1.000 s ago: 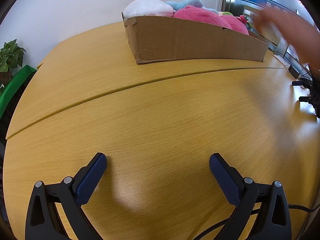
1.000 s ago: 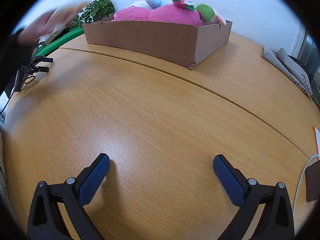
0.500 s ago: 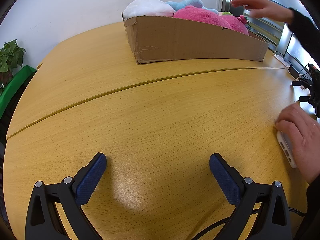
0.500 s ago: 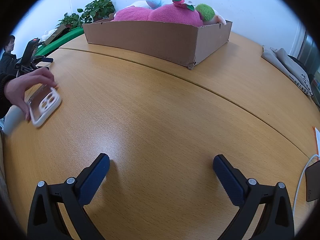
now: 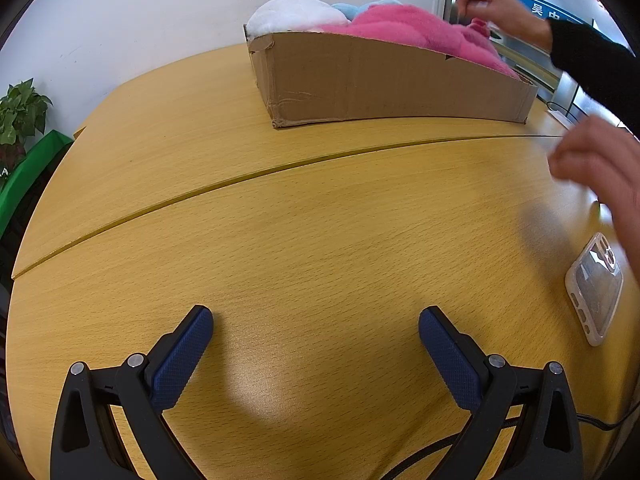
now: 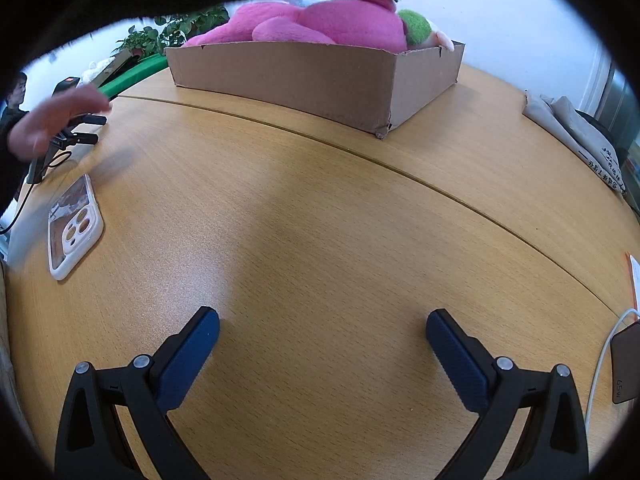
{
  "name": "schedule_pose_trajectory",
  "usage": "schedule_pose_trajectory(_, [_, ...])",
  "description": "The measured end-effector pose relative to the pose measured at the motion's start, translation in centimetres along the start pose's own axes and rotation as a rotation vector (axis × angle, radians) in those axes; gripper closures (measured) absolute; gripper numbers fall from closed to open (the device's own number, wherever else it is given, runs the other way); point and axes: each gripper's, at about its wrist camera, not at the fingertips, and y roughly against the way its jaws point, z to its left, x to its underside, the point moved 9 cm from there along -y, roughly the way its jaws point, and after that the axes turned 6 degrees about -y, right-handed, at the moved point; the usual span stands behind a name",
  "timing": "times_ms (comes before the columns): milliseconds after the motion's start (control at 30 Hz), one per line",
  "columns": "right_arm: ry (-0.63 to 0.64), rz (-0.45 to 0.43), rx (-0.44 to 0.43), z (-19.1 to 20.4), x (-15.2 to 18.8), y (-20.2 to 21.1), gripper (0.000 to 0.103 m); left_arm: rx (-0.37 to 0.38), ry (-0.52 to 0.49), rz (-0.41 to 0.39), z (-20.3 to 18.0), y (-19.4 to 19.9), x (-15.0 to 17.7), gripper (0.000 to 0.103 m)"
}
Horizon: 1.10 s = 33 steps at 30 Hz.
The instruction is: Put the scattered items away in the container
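A shallow cardboard box [image 5: 384, 80] stands at the far side of the wooden table and also shows in the right wrist view [image 6: 304, 76]. It holds plush toys: a pink one [image 5: 412, 28] [image 6: 320, 20], a white one [image 5: 292, 14] and a blue one behind. My left gripper [image 5: 316, 340] is open and empty, low over the table's near part. My right gripper [image 6: 322, 344] is open and empty, also low over the near table. A bare hand [image 5: 492, 4] reaches over the box's plush toys.
A phone in a clear case [image 5: 596, 288] [image 6: 72, 232] lies on the table between the grippers' views. A second bare hand [image 5: 596, 168] [image 6: 56, 120] hovers above it. A black stand [image 6: 76, 136], folded cloth [image 6: 576, 136], a charger and cable [image 6: 624, 364] sit at the edges.
The hand has let go of the phone and lifted away from it. The other hand has reached down onto the plush toys in the box. Both grippers have stayed still.
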Motion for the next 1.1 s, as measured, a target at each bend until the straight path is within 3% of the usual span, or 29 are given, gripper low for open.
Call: schedule_pose_trajectory(1100, [0.002, 0.002, -0.004, -0.47, -0.24, 0.07, 0.000, 0.000, 0.000, 0.000, -0.06, -0.05, 0.00, 0.000])
